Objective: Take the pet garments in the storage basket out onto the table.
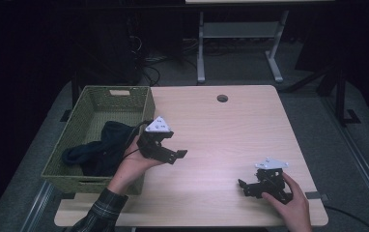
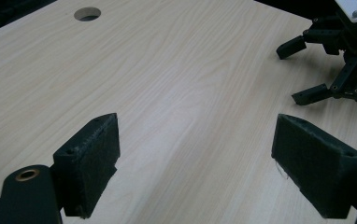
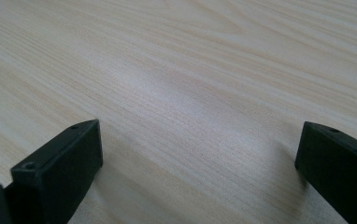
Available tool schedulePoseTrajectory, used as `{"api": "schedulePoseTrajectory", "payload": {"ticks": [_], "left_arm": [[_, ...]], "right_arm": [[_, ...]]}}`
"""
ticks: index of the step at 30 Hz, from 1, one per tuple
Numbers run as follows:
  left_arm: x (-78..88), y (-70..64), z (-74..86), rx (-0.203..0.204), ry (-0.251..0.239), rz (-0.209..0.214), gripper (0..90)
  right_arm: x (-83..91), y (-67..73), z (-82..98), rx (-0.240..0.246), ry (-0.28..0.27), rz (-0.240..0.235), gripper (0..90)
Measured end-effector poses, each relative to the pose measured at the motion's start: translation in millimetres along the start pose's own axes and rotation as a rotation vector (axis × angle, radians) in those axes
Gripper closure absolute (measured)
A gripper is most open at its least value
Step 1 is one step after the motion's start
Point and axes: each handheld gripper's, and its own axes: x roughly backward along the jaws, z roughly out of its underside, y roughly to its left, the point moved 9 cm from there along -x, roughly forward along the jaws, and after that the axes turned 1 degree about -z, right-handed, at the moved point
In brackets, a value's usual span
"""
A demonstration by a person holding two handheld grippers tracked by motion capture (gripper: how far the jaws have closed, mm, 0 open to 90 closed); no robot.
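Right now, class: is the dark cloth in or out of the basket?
In: the cloth lies bunched inside the basket, none on the table.

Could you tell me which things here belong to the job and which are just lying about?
Job in hand:
- dark garment, lying in the basket
- green woven basket
- left gripper, open, beside the basket
- right gripper, open, low over the table

Lying about:
- table with its cable hole
- grey stand behind

Left gripper raised beside green basket holding dark cloth, right gripper low on counter, both empty.
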Motion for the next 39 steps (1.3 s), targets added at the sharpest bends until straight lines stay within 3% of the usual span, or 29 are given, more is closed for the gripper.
{"api": "schedulePoseTrajectory", "payload": {"ticks": [4,20,39], "left_arm": [[7.5,6.6,1.2,0.018,-0.006,-0.004,14.8],[33.7,26.6,6.9,0.017,-0.002,-0.05,14.8],[63.1,50.6,15.5,0.043,-0.002,-0.107,14.8]], "right_arm": [[0.0,0.1,0.0,-0.001,0.0,0.0,0.4],[0.0,0.0,0.0,0.002,0.0,-0.001,0.5],[0.0,0.0,0.0,0.001,0.0,-0.001,0.4]]}}
